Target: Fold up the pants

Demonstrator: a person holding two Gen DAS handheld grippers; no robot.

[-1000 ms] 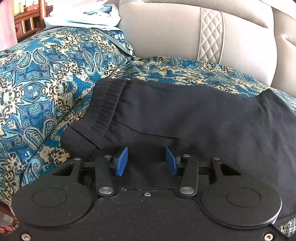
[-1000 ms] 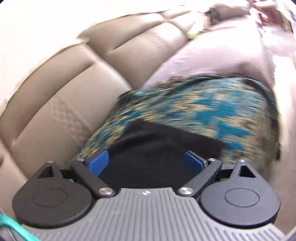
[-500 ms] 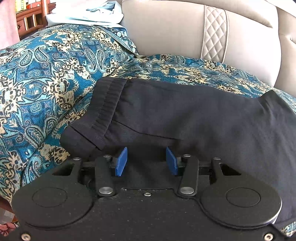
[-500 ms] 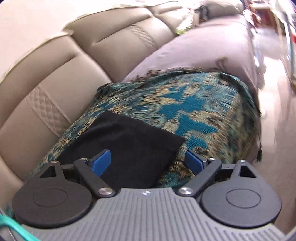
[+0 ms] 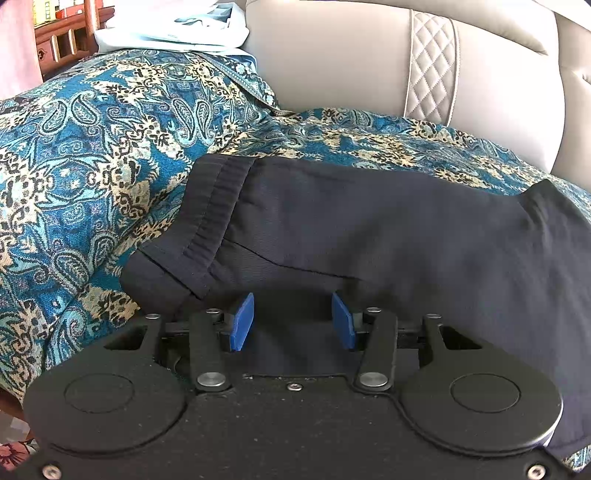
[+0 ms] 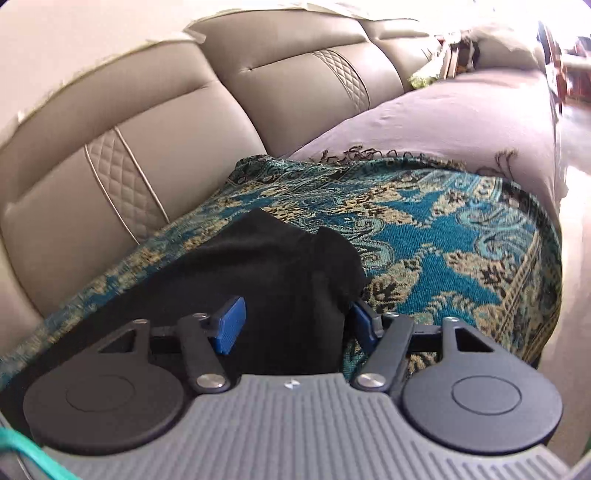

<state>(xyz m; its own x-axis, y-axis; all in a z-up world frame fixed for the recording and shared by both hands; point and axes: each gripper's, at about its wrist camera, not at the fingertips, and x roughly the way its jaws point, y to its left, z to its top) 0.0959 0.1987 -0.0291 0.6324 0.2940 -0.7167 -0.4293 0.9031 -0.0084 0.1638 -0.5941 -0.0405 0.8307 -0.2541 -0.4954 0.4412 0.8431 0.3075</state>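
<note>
Black pants (image 5: 369,229) under parted left hand-held gripper (image 5: 292,321)

No readable text, label, brand or number is showing in either view. In the left wrist view, boxes (image 5: 48,11) on the wooden furniture at the top left edge are carrying what may be printing, but it is blurring too small to make out. In the right wrist view, a small pale mark (image 6: 290,384) is sitting on the grey ribbed body of the tool, forming no legible letter.
</note>
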